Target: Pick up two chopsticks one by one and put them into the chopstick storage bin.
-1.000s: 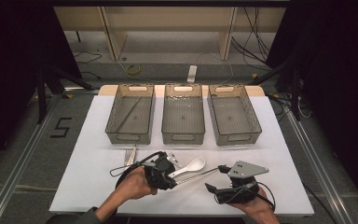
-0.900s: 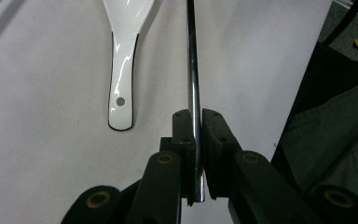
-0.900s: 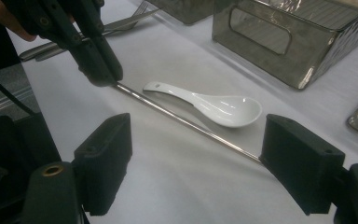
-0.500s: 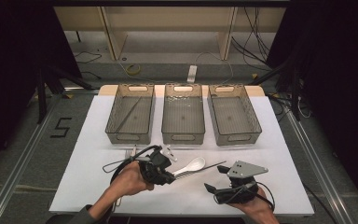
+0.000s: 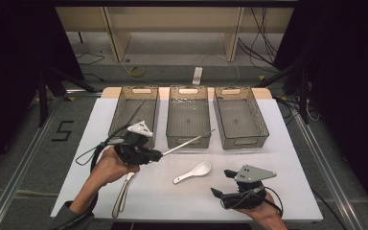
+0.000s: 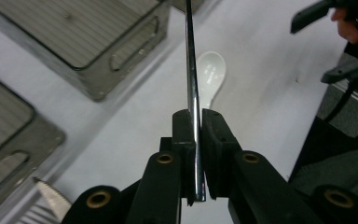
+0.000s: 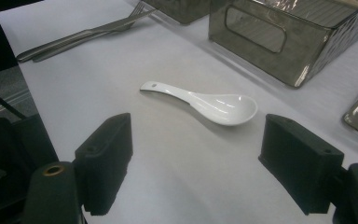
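Left gripper [image 5: 149,154] sat over the near-left part of the white table mat [image 5: 287,158], jaws clamped on a thin metal rod, likely a chopstick [image 5: 188,141]. In the left gripper view the rod [image 6: 192,93] ran straight up between the two black pads, pinched near its lower end. From above, the chopstick pointed right and far, its free tip just in front of the near wall of the middle bin [image 5: 188,117], off the mat.

Right gripper [image 5: 223,184] rested low at the near-right of the mat, jaws spread wide with nothing between them. Its own view showed both pads apart and the white ceramic spoon [image 7: 205,103] lying on the mat beyond them, bowl to the right in that view.

From above, the spoon [image 5: 192,172] lay between the two grippers, near the mat's middle, touching neither.

Metal cutlery [image 5: 123,194], a fork among it, lay on the mat near the left hand [image 5: 109,165], handles toward the near edge.

Left bin [image 5: 135,112] and right bin [image 5: 240,117] flanked the middle bin in a row at the far side.
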`<control>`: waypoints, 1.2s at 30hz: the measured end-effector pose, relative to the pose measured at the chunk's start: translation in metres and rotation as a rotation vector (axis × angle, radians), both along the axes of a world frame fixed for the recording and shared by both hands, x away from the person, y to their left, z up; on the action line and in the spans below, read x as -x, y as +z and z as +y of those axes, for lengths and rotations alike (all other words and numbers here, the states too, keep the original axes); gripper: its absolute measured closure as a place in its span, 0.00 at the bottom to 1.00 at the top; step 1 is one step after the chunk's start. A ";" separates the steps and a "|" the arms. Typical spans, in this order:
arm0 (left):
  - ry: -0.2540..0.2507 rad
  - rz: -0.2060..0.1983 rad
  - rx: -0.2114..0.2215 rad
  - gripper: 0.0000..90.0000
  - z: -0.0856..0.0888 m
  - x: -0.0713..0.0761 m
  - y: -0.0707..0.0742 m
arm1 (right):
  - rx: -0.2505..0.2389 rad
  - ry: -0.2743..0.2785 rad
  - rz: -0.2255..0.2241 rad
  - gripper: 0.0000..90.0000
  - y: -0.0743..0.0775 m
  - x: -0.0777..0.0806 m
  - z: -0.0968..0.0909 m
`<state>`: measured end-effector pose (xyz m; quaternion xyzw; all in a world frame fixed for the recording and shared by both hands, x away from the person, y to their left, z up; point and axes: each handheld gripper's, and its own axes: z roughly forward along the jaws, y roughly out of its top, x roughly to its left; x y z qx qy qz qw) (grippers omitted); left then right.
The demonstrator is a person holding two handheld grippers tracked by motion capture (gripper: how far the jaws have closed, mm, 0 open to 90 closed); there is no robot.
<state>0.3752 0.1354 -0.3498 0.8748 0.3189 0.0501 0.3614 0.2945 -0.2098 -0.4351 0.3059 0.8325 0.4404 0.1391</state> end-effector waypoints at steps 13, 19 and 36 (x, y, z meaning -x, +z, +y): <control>0.195 -0.055 0.018 0.93 0.045 -0.043 0.012 | -0.003 -0.005 0.001 0.29 0.000 -0.001 -0.001; 0.274 -0.040 0.035 0.93 0.066 -0.069 0.014 | -0.005 -0.003 0.001 0.29 0.000 -0.001 -0.001; 0.442 -0.003 0.016 0.93 0.092 -0.108 -0.002 | -0.007 -0.011 -0.002 0.29 0.001 -0.001 -0.003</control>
